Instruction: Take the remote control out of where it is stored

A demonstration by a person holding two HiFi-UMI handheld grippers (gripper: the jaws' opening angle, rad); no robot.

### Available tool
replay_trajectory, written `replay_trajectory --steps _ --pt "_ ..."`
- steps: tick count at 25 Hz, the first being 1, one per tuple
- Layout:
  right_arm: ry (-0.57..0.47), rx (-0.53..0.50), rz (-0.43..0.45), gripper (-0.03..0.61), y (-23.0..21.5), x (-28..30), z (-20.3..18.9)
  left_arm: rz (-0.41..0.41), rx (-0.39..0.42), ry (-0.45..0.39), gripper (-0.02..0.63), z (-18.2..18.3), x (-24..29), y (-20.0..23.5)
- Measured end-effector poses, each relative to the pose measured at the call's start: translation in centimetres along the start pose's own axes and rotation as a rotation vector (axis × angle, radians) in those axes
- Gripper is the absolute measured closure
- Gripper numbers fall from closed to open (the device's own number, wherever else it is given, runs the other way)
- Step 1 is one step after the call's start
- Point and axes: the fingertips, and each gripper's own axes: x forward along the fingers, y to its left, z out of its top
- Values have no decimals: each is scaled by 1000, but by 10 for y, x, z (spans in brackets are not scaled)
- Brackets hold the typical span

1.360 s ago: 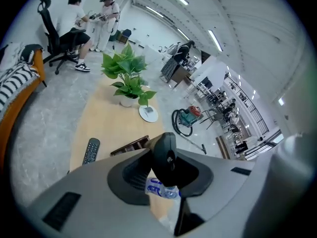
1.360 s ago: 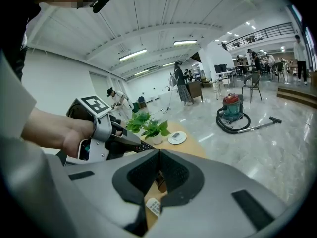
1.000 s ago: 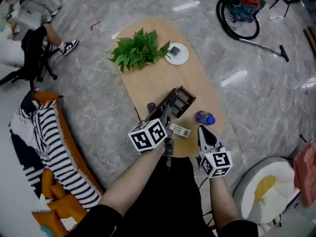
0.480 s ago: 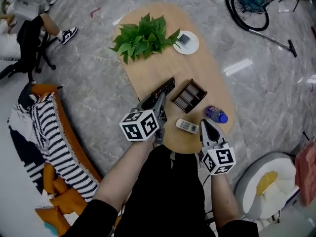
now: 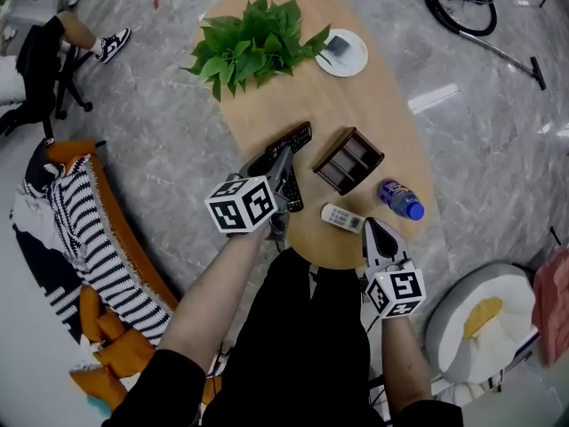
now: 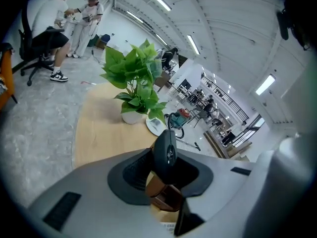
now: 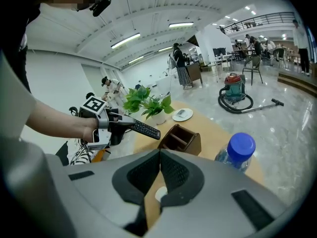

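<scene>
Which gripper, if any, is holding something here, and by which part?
Left gripper grips the black remote control by its near end; right gripper is shut, empty.

Oval wooden table (image 5: 338, 105) on grey marble floor (image 5: 178, 123) carries: potted plant (image 5: 253, 43), white plate (image 5: 354, 62) at far end; brown compartment box (image 5: 348, 160) mid-table; blue-capped bottle (image 5: 400, 199), white remote (image 5: 342, 219) near close edge.

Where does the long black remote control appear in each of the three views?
Head view: the long black remote control lies just above centre, gripped by the left hand-held gripper.
Left gripper view: at centre, seen end-on, clamped between the jaws.
Right gripper view: left of centre, sticking out of that gripper toward the right.
Shared landmark: the leafy green potted plant.
</scene>
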Motion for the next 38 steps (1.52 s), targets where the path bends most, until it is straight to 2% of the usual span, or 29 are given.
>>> replay_trajectory --steps 7,13,16,19,25,30,35,38 --pt "1 58 -29 571 -10 8 -18 -77 49 90 506 -11 46 18" --pt "29 117 -56 571 -19 4 -48 -194 -114 113 506 -13 86 23" --pt "58 131 -59 571 -21 2 -62 -167 -151 140 506 -19 100 36" --pt "78 135 -58 571 -23 4 -69 -142 -112 151 505 -26 108 51" --pt "79 148 -60 571 -28 12 -70 -175 -22 161 479 -32 121 63" --pt "83 157 -48 571 -24 16 -70 -101 -70 186 434 -33 131 79" --pt "93 156 -38 571 -21 18 -74 0 23 214 393 -37 135 94" --pt "94 154 -40 571 -21 18 -76 33 54 223 384 -40 136 97"
